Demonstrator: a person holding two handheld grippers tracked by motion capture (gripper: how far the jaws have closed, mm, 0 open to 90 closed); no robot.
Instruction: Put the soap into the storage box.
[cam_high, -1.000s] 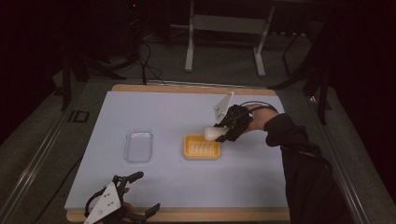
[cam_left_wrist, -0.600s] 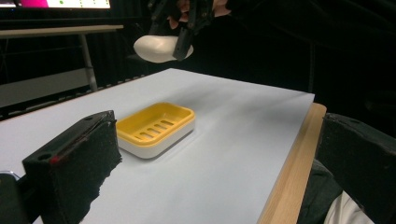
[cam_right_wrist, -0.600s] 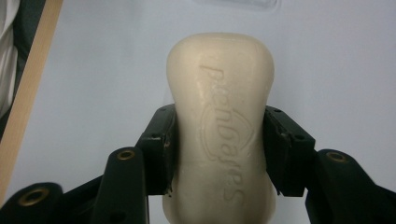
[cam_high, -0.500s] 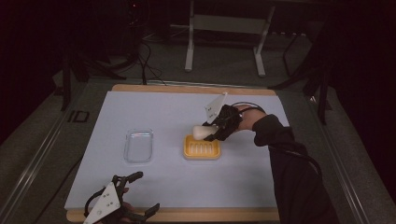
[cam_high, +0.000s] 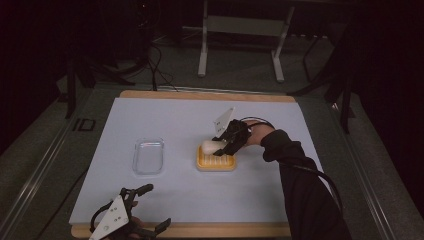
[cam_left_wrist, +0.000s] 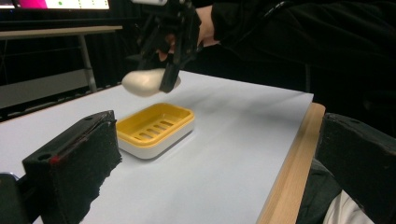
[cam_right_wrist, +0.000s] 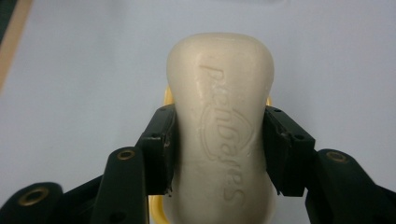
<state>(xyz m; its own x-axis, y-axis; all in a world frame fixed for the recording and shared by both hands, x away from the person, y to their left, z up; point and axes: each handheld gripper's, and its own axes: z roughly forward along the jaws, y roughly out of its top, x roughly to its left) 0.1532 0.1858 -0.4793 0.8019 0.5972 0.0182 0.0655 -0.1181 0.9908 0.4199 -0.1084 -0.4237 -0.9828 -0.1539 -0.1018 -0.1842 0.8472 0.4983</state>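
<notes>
A cream bar of soap (cam_right_wrist: 222, 121) with raised lettering sits clamped between the jaws of my right gripper (cam_right_wrist: 219, 149), which is shut on its sides. In the high view that gripper (cam_high: 223, 145) holds the soap (cam_high: 210, 146) just above the yellow soap dish (cam_high: 216, 162) near the middle of the white mat. From the left gripper view the soap (cam_left_wrist: 144, 83) hangs a little above the dish (cam_left_wrist: 156, 127), not touching it. My left gripper (cam_high: 142, 212) rests at the mat's near left edge, jaws wide apart with nothing between them.
A clear plastic lid or tray (cam_high: 149, 156) lies flat to the left of the dish. The white mat (cam_high: 165, 117) covers a wooden board whose edge (cam_high: 240, 230) runs along the front. A metal stand (cam_high: 240, 35) is beyond the table.
My right gripper has carried the soap left and down, from beside the dish's far right corner to just over the dish. The left gripper has stayed put.
</notes>
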